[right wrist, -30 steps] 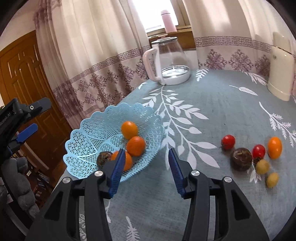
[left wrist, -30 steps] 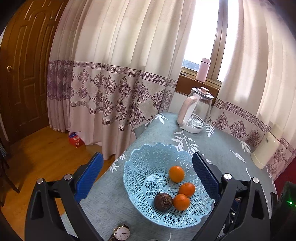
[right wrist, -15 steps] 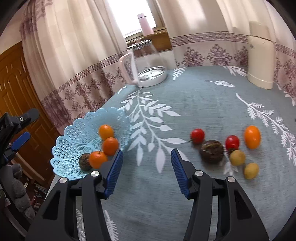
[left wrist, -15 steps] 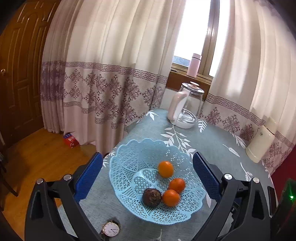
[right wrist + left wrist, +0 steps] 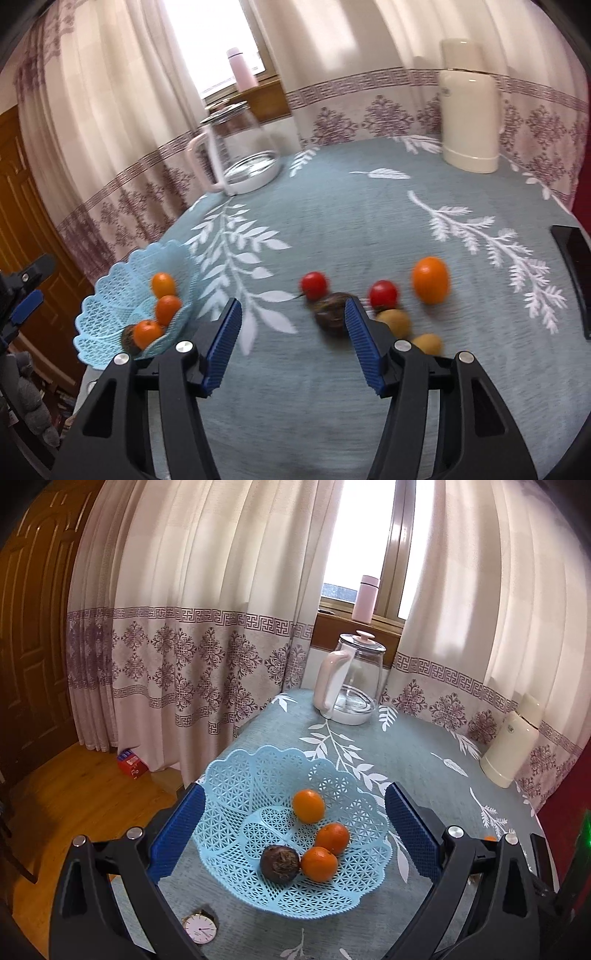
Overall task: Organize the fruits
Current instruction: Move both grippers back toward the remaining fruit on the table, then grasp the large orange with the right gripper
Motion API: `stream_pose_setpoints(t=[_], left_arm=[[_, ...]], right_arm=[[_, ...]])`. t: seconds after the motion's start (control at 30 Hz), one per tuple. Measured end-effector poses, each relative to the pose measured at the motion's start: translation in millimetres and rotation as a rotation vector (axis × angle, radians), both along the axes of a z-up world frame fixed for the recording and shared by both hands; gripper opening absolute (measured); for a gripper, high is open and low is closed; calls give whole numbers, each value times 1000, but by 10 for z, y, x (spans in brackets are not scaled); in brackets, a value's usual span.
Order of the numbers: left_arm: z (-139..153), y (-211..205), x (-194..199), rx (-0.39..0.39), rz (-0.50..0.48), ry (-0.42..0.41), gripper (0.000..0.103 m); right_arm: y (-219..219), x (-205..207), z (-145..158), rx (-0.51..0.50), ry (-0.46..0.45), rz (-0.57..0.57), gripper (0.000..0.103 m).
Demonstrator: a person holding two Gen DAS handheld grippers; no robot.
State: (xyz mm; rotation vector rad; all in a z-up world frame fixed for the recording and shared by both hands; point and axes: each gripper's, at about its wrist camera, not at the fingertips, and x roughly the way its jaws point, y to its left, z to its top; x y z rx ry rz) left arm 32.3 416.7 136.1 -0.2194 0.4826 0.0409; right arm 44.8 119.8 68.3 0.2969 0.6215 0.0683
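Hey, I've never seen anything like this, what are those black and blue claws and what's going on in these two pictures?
They are two hand-held grippers, one in each of a person's hands, each carrying a camera that looks out along its fingers. One picture comes from the left gripper, the other from the right gripper. Both are open and hold nothing. On the table stands a blue basket with three oranges and one dark fruit. Loose fruit lies ahead of the right gripper: an orange, two red tomatoes, a dark fruit and two yellowish ones. A glass kettle, a cream flask and a watch are there too.
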Motion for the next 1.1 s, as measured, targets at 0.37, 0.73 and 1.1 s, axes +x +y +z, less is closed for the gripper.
stream_pose_setpoints(t=[0.37, 0.73, 1.1], left_arm=[[-48, -269, -9, 37, -56, 9, 99], [-131, -524, 4, 71, -115, 27, 99], [-234, -699, 44, 95, -156, 53, 99]], right_arm=[[-703, 64, -71, 46, 39, -167, 59], [-1000, 317, -245, 119, 120, -221, 59], [-1045, 616, -417, 163, 180, -228, 59]])
